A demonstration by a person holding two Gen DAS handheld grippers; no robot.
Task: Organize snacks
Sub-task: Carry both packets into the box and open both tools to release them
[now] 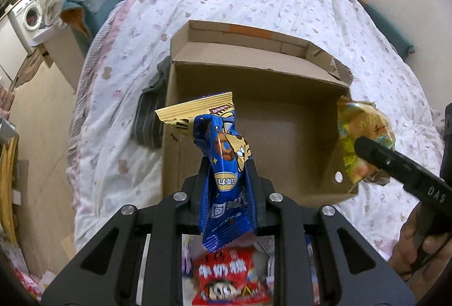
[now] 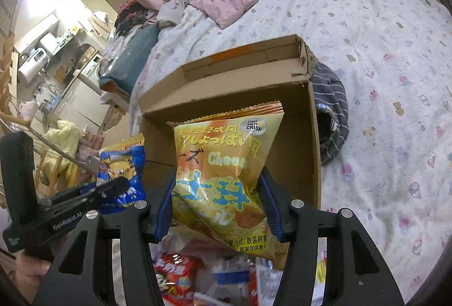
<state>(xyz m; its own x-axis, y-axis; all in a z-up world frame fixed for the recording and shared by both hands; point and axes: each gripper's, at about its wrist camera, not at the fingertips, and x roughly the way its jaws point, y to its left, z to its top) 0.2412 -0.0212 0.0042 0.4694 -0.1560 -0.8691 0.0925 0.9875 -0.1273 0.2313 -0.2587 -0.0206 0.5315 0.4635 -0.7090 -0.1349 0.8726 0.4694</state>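
Nearest, at six o'clock under both grippers, loose packets including a red snack packet (image 1: 226, 275) lie in a heap. The left gripper (image 1: 227, 164) has its fingers pinched narrow on a thin blue snack packet (image 1: 226, 181); slick film could slide out. The right gripper (image 2: 217, 193) clamps a puffy yellow cheese crisp bag (image 2: 223, 164), which a harder squeeze might burst. Beyond, toward twelve o'clock, the empty cardboard box (image 1: 254, 119) sits on the bed (image 1: 310, 12); its raised flap could snag either packet.

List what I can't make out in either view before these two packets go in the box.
- Box near floor: left view, blue packet covers it; right view, yellow cheese packet does.
- Snack pile below: blurred, cut off by tong frames.
- Striped cloth: box partly hides it.
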